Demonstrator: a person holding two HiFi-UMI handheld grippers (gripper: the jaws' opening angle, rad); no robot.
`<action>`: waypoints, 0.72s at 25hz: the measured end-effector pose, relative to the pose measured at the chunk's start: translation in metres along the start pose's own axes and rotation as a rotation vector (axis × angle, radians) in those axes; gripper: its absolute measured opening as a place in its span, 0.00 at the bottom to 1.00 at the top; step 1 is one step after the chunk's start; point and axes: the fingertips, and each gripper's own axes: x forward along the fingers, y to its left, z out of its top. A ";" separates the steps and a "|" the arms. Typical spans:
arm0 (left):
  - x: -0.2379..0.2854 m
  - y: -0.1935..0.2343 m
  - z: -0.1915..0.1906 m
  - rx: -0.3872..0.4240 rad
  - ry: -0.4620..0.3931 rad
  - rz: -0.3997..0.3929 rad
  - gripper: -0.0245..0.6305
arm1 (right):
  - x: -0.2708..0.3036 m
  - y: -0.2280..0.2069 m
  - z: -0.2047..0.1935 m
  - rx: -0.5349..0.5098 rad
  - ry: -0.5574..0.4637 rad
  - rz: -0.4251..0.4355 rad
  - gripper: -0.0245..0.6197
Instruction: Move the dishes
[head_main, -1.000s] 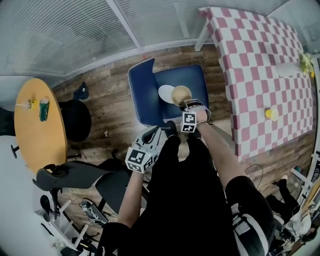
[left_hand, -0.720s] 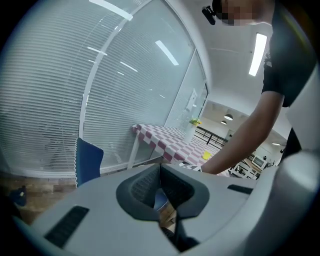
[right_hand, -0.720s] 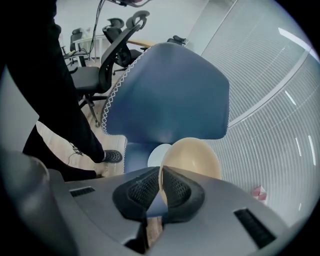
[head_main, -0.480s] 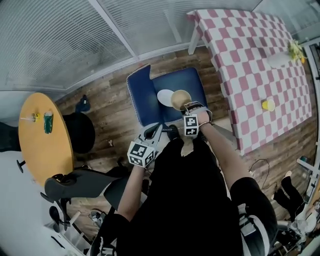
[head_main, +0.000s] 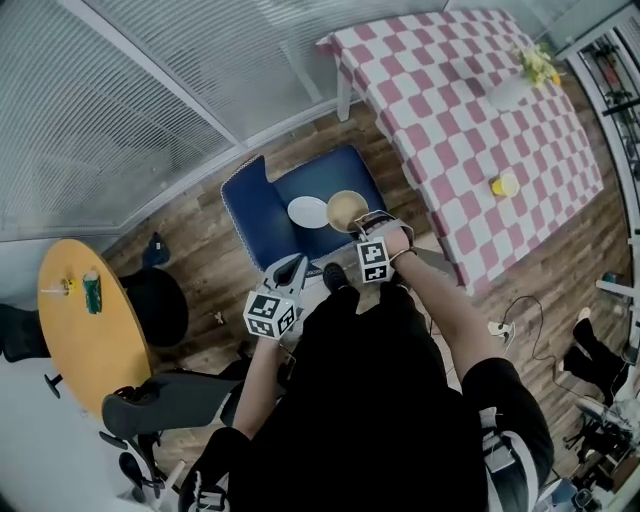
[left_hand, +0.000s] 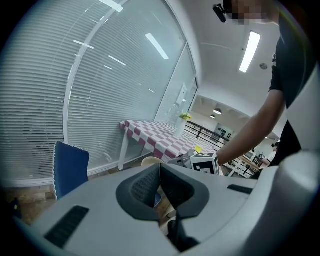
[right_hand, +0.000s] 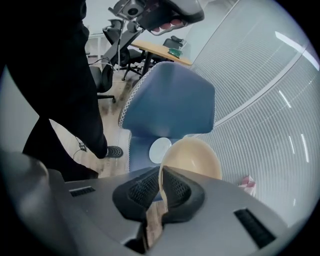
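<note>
The checkered table (head_main: 470, 130) fills more of the head view than one second ago, which indicates that the person has turned towards it. It is judged to be the likely destination.

The blue chair (head_main: 262, 205) stands beside the table and holds the dishes on its seat.

The beige bowl (right_hand: 192, 157) is no longer resting on the seat. It hangs tilted above the seat, rim uppermost, gripped by the near edge. One second ago it sat against the white plate (head_main: 307, 211); now it shows clear of the plate in the head view. The first dish is therefore picked up, and transport is judged to be the step in hand.

The white plate lies flat on the seat, untouched. It remains to be moved.

The right gripper (right_hand: 162, 180) has its jaws clamped on the bowl's rim, one pad inside and one outside.

The left gripper (left_hand: 159, 182) is held low beside the person's body, jaws together with nothing between them.
</note>
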 end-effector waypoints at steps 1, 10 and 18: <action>0.004 -0.004 0.003 0.007 0.002 -0.014 0.07 | -0.006 0.000 -0.007 0.009 0.009 -0.008 0.08; 0.040 -0.042 0.026 0.082 0.010 -0.112 0.07 | -0.065 0.007 -0.071 0.133 0.093 -0.112 0.08; 0.076 -0.087 0.030 0.116 0.037 -0.204 0.07 | -0.120 0.032 -0.146 0.229 0.180 -0.163 0.08</action>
